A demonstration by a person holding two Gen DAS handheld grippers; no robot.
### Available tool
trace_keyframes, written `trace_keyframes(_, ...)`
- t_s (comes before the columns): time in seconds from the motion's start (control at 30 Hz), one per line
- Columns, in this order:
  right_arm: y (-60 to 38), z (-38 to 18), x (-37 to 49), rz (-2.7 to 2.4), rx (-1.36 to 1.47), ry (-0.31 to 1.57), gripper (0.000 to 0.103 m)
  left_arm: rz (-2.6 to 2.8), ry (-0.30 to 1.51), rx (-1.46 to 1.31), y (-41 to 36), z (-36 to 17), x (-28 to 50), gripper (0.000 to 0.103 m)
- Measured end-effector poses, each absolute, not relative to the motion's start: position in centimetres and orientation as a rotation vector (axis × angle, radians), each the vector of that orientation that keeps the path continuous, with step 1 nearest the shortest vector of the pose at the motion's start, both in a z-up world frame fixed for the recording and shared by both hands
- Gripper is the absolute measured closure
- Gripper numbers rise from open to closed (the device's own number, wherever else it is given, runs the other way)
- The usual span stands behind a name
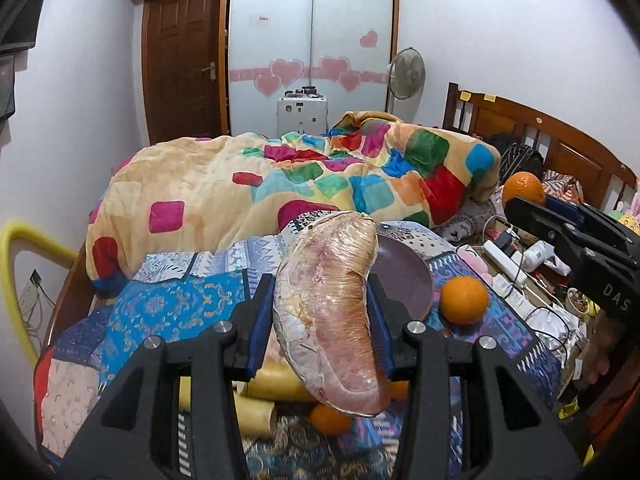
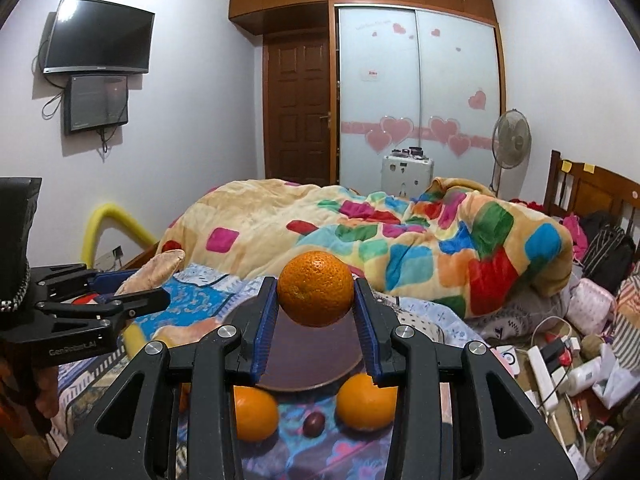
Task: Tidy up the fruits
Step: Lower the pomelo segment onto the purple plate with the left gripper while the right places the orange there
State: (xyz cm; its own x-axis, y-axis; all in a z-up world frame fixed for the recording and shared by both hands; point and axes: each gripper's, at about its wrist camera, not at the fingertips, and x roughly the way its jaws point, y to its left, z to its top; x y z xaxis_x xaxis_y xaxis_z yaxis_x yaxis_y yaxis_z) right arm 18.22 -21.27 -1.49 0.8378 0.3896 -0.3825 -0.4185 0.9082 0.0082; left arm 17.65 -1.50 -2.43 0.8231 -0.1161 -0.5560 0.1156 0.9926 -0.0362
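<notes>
Cling-wrapped pomelo wedge clamped mid-length in left tongs: soft, slick, top-heavy, may slip. Right tongs pinch orange across middle: firm, round, could roll out.

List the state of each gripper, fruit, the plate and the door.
left gripper: shut on the wrapped pomelo wedge, lifted.
right gripper: shut on an orange, lifted above the plate.
plate: on the bed, nothing on it.
loose oranges: lying on the bedspread beside the plate.
small dark fruit: lying between them.
door: closed.
</notes>
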Motion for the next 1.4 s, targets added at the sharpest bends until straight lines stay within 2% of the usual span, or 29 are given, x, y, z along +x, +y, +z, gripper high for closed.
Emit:
trace_keyframes(0.57, -20.3, -5.8, 26.0, 0.396, -0.143, 0.528, 0.069, -0.079, 0.742, 0.013, -2.4, -6.3, 28.1, 0.059)
trace_keyframes(1.0, -18.0, -8.8, 31.6, 0.445, -0.235, 0.755, 0.068, -0.074, 0.953, 0.041, -2.6, -9.6, 34.2, 0.059)
trace_keyframes(1.4, -16.5, -9.9, 32.8, 0.496, -0.286, 0.869, 0.066, -0.08, 0.931, 0.068, -3.0, -8.4, 34.6, 0.058)
